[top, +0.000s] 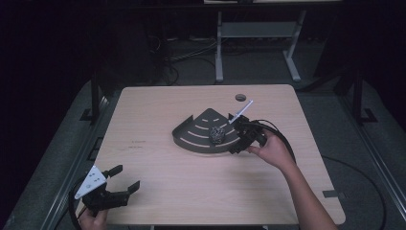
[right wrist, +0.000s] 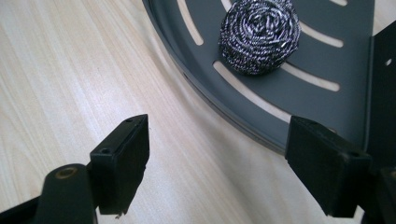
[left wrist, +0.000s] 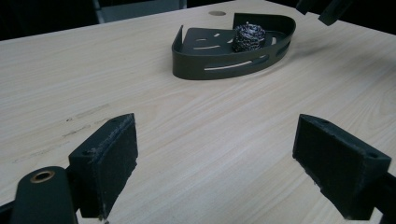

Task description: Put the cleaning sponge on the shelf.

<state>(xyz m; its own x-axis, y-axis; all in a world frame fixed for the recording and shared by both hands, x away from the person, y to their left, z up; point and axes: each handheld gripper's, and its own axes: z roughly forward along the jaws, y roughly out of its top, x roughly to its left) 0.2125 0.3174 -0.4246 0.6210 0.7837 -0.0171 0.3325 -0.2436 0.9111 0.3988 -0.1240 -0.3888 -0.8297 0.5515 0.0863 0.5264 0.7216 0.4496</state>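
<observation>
Our right tongs [top: 238,140] stand wide open with nothing between the pads, poised at the curved outer wall of the dark grey quarter-round slotted metal tray [top: 191,140]. In the right gripper view one black pad [right wrist: 122,161] hangs over bare wood and the other over the tray's rim [right wrist: 205,100], so the jaws straddle the wall rather than the thing we judge we are after: the coiled ball of silvery steel-wool scourer [right wrist: 259,35], which lies on the tray floor, beyond the jaws and apart from them.

To take it well, we should push forward and over the rim until the scourer sits squarely between both pads, then come down on it from above and close across its widest part. It is springy and light, so we would close gently but fully; a grip on its edge would likely let it roll out. We should also keep the pads clear of the slots and of the tray's straight wall [right wrist: 380,88] at the right, lest the tray slide on the pale wooden bench [top: 191,191].

Our left tongs [top: 125,178] are likewise open and empty, held low at the near left corner of the bench, well apart from the tray [left wrist: 219,60]. They could steady the tray's wall if it shifts.
</observation>
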